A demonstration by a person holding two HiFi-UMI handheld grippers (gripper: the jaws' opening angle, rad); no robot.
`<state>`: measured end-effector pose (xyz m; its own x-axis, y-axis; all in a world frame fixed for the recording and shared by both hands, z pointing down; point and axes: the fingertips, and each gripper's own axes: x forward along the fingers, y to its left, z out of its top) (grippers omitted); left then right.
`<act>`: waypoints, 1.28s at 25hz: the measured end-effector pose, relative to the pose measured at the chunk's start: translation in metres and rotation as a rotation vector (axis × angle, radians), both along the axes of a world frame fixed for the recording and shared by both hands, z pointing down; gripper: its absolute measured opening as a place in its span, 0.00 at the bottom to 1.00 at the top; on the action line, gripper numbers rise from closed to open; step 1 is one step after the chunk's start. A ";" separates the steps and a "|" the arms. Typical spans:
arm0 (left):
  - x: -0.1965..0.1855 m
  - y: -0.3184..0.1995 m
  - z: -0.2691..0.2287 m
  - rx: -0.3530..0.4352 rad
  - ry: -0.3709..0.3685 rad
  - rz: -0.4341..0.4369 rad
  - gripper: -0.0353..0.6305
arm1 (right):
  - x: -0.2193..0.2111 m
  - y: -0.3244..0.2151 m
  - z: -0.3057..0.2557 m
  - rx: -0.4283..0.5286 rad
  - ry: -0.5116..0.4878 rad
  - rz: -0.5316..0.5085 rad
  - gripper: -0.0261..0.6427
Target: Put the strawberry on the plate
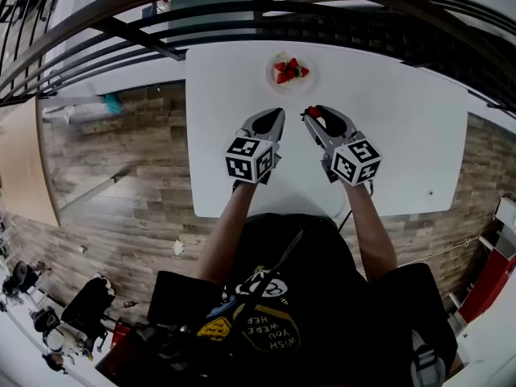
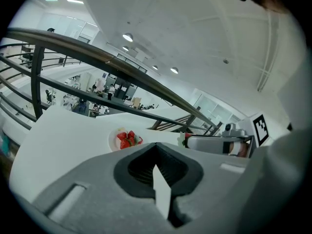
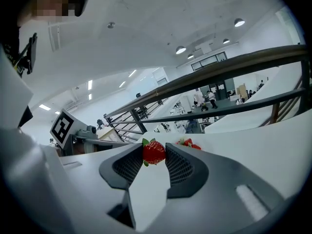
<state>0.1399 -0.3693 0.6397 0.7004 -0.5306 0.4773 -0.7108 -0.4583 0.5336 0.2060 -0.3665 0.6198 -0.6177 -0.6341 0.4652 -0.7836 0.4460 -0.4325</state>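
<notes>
My right gripper is shut on a red strawberry with green leaves, pinched between its dark ribbed pads above the white table. The left gripper hovers beside it, its jaws shut with nothing between them. A small white plate sits ahead of both grippers near the table's far edge, with several strawberries on it. In the left gripper view the plate lies ahead and slightly left, and the right gripper shows at the right with the berry at its tip.
A dark metal railing runs just beyond the table's far edge. Wooden floor lies to the left of the table and past its right edge. A small dark speck marks the table's near right corner.
</notes>
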 end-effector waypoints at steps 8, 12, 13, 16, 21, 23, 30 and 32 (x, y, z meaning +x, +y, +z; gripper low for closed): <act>-0.009 -0.040 0.035 -0.035 -0.016 -0.005 0.05 | -0.009 -0.045 0.043 -0.026 0.057 0.015 0.26; -0.011 -0.046 0.046 -0.020 -0.062 -0.001 0.05 | -0.011 -0.053 0.063 -0.027 0.107 0.001 0.26; -0.012 -0.048 0.048 -0.016 -0.077 0.001 0.05 | -0.011 -0.055 0.067 -0.028 0.119 -0.001 0.26; -0.012 -0.052 0.057 -0.019 -0.093 -0.001 0.05 | -0.010 -0.063 0.080 -0.027 0.154 -0.004 0.26; -0.010 -0.053 0.070 -0.039 -0.094 -0.012 0.06 | -0.008 -0.073 0.102 -0.037 0.205 -0.003 0.26; -0.009 -0.052 0.075 -0.049 -0.092 -0.018 0.05 | -0.008 -0.077 0.111 -0.051 0.217 -0.001 0.26; -0.016 -0.060 0.097 -0.091 -0.093 -0.055 0.05 | -0.013 -0.085 0.137 -0.095 0.250 -0.002 0.26; -0.017 -0.062 0.100 -0.093 -0.093 -0.055 0.05 | -0.012 -0.087 0.142 -0.098 0.264 0.003 0.26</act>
<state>0.1226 -0.4309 0.7397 0.6220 -0.5171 0.5880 -0.7818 -0.3689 0.5027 0.1944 -0.4532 0.7619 -0.4651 -0.5798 0.6689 -0.8762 0.4095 -0.2542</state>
